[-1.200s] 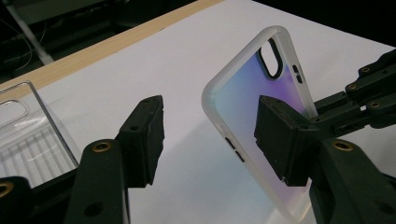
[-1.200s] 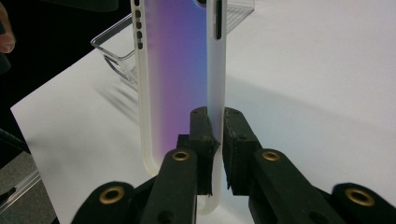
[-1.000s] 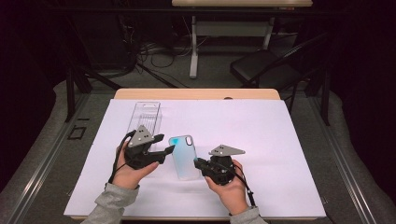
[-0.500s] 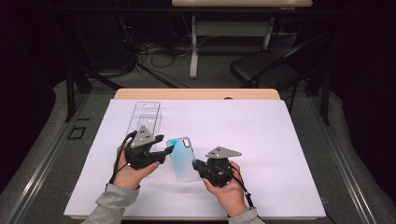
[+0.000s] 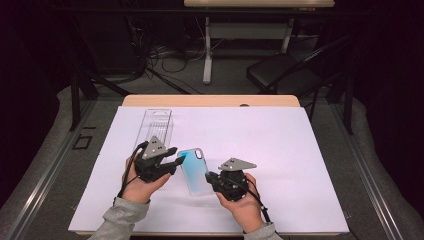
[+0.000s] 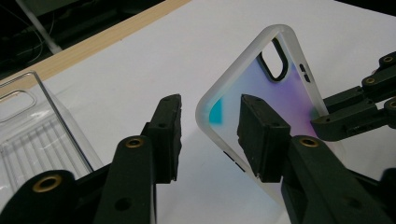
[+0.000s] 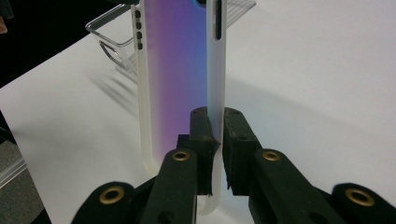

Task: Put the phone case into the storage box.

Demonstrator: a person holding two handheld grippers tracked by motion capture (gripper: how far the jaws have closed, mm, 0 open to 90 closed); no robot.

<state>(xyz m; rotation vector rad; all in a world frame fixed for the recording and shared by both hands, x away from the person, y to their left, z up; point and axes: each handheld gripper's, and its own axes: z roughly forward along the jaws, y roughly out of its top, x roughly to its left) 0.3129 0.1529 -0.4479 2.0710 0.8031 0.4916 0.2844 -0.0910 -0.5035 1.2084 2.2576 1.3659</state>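
Observation:
A phone case (image 5: 194, 169) with a frosted white rim and a blue-to-purple back is held over the white sheet between my two grippers. My right gripper (image 5: 210, 178) is shut on its long side rim, and the right gripper view shows the case (image 7: 180, 60) standing on edge between the pads of that gripper (image 7: 215, 117). My left gripper (image 5: 175, 158) is open at the case's other side. In the left gripper view its jaws straddle the rim of the case (image 6: 280, 98): one pad (image 6: 259, 126) lies over the case's inside, the other outside it.
A clear plastic package tray (image 5: 156, 125) lies on the white sheet (image 5: 300, 150) just beyond my left hand, also seen as the tray (image 6: 28, 126) at left. The wooden table edge (image 5: 210, 100) runs along the far side. A black chair (image 5: 285, 72) stands behind the table.
The right gripper and the case have shifted slightly left, toward the left gripper. The left gripper has barely moved.

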